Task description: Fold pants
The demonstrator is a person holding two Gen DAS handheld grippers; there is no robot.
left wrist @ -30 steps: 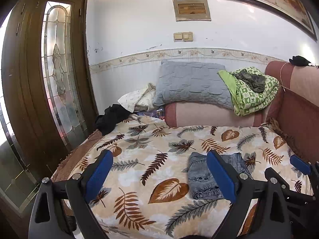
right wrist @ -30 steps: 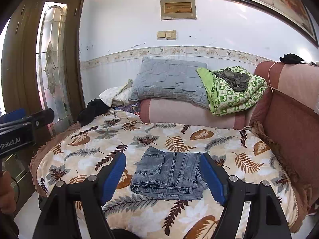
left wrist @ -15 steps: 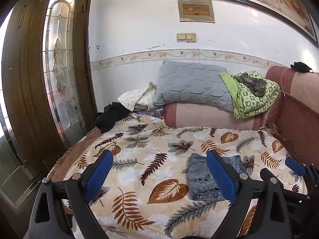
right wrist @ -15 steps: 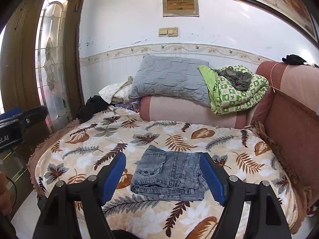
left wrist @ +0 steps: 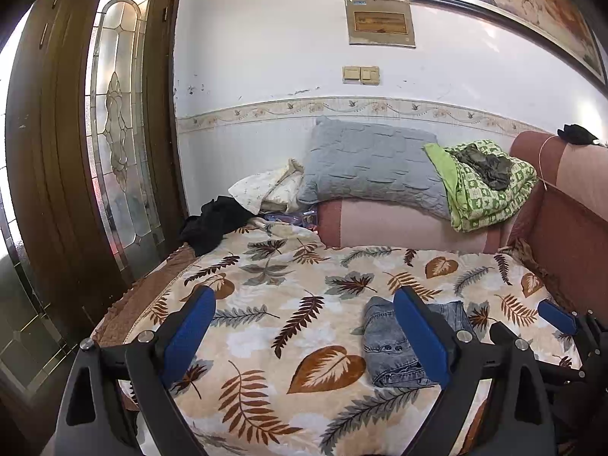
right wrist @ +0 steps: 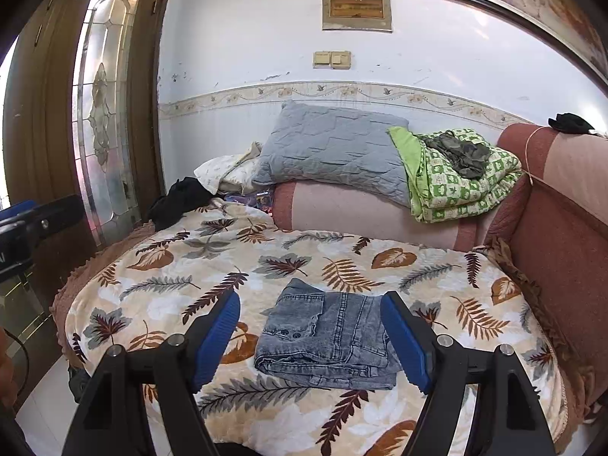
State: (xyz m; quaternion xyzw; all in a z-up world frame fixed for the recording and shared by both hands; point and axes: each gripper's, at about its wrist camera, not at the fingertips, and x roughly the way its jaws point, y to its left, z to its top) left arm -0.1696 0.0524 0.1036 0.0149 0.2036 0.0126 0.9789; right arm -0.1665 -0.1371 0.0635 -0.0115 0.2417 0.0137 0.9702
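Grey denim pants point(right wrist: 326, 338) lie folded into a compact rectangle on the leaf-patterned blanket point(right wrist: 159, 288), near its front edge. My right gripper point(right wrist: 309, 317) hovers short of them, open, its blue pads apart with nothing between them. In the left wrist view the pants point(left wrist: 387, 345) appear right of centre, partly hidden behind the right blue pad. My left gripper point(left wrist: 302, 304) is open over bare blanket point(left wrist: 266, 342), left of the pants. The right gripper's blue tip point(left wrist: 556, 315) shows at the far right of that view.
A grey pillow point(right wrist: 334, 152), a green checked blanket point(right wrist: 456, 182) and a black garment point(right wrist: 178, 201) lie at the back by the wall. A red-pink sofa arm point(right wrist: 562, 220) bounds the right side. A wooden door with glass point(right wrist: 102, 114) stands on the left.
Both views have pulled back slightly from the bed; the folded pants have not moved and both grippers stay open.
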